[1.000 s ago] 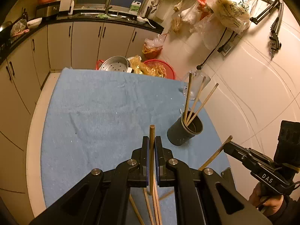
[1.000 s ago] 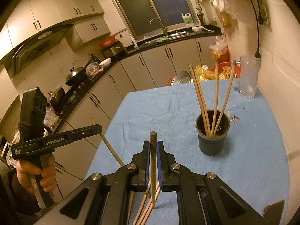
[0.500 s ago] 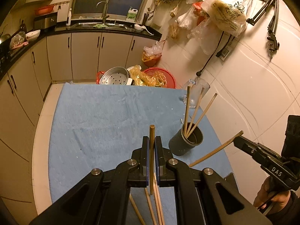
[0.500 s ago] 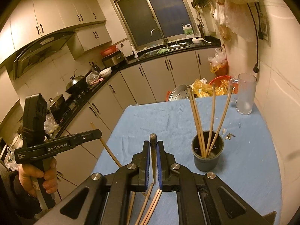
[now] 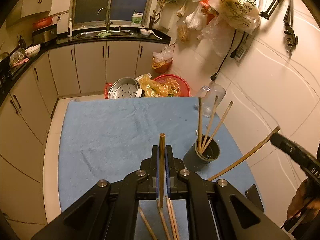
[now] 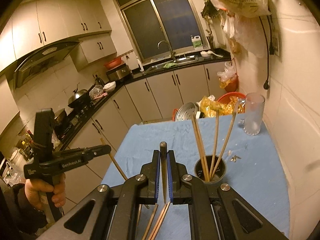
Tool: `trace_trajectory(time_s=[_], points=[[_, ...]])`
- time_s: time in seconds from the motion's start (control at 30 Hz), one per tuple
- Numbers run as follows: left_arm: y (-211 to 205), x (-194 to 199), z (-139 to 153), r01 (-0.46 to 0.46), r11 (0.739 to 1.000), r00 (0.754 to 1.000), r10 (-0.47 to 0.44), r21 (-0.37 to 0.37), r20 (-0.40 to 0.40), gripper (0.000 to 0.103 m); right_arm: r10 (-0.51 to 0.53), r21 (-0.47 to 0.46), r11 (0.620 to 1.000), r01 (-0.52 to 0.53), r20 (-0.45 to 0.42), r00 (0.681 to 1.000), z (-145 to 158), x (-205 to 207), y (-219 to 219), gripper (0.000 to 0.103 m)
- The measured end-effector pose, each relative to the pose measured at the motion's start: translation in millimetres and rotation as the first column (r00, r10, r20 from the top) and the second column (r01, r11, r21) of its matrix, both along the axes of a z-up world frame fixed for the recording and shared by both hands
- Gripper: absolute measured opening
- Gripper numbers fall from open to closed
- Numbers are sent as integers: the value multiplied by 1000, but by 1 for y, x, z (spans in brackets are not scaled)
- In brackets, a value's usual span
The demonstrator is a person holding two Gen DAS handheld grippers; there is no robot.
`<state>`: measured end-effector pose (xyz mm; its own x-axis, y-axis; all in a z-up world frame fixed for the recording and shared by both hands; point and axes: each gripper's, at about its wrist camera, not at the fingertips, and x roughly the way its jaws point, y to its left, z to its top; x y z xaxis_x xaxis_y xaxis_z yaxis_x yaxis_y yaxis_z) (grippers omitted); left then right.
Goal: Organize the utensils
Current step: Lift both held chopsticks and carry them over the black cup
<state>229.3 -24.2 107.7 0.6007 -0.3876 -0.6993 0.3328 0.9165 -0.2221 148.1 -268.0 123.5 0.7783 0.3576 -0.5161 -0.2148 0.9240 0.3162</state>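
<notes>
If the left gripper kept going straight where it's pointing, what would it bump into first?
Probably just the blue cloth on the table. The left gripper, shut on a chopstick, aims down at bare cloth; the dark cup sits off to its right, though depth is unclear.

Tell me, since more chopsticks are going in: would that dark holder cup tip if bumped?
Possibly. The holder cup looks small and light, and its chopsticks lean well above the rim, raising the load. The blue cloth underneath probably resists sliding, so a knock would tip it.
</notes>
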Motion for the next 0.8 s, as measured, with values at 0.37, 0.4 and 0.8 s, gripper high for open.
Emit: trace_trajectory(time_s=[0.37, 0.4, 0.8], points=[[-21, 7, 25, 40, 999, 998, -40, -1, 48, 5, -40, -20, 999, 42, 83, 996, 43, -2, -21, 7], [-23, 8, 28, 43, 999, 998, -43, -3, 54, 5, -43, -22, 999, 46, 89, 995, 46, -2, -21, 7], [-61, 20, 66, 110, 993, 987, -103, -50, 122, 5, -136, -43, 989, 145, 166, 977, 67, -1, -49, 7]])
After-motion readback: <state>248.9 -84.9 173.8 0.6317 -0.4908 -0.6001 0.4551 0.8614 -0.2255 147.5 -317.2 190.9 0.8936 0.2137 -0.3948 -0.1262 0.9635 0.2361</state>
